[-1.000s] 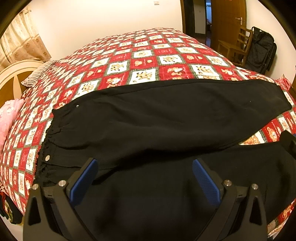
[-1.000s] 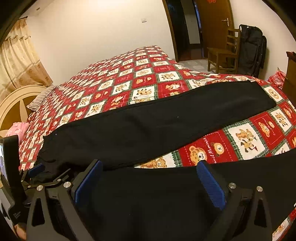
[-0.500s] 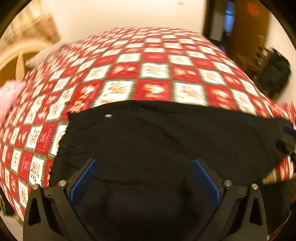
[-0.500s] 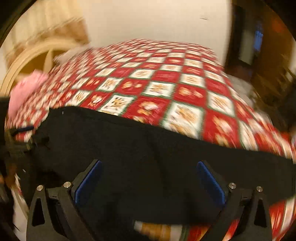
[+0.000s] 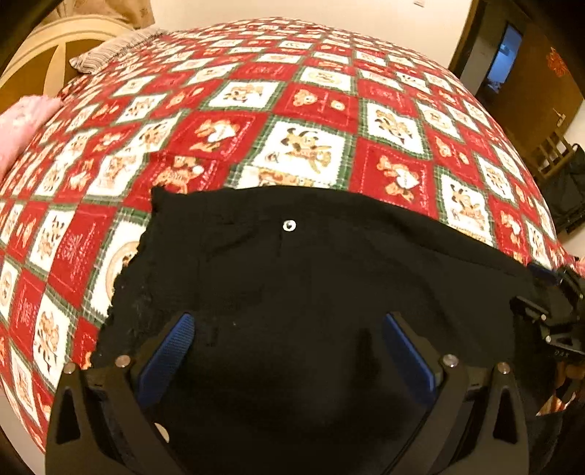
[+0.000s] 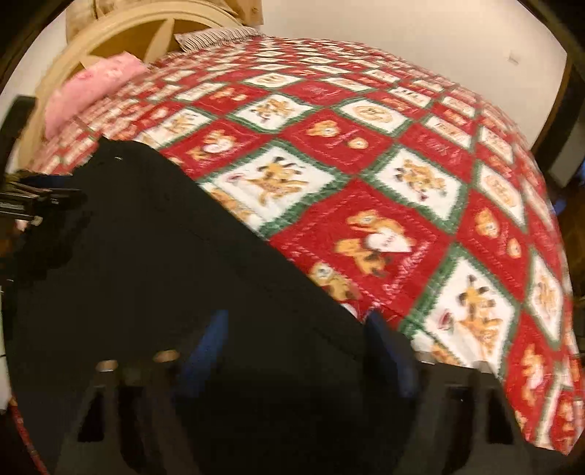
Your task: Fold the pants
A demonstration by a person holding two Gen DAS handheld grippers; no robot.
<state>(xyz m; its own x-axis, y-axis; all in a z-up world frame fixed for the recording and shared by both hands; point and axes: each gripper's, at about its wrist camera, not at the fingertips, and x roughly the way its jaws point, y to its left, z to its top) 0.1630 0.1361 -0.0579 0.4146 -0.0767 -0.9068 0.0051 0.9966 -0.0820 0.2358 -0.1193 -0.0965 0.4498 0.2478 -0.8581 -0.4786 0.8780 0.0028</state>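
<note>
The black pants (image 5: 310,277) lie on a red, white and green checked bedspread (image 5: 292,109). In the left wrist view the gathered waistband edge (image 5: 128,277) is at left and a small silver button (image 5: 289,225) shows on top. My left gripper (image 5: 285,350) is open, its blue pads spread just over the black cloth. The right gripper body shows at the right edge (image 5: 552,314). In the blurred right wrist view the pants (image 6: 146,263) fill the lower left, and my right gripper (image 6: 292,347) hovers open over their edge.
A cream headboard (image 6: 120,33), a pink pillow (image 6: 91,84) and a striped pillow (image 6: 215,36) are at the bed's head. A doorway (image 5: 508,54), a wooden chair (image 5: 552,153) and a black bag (image 5: 570,197) stand to the right.
Both grippers have moved forward and turned left towards the waistband. The pants now lie as one black band, with no bedspread gap between the legs. Both stayed open.
</note>
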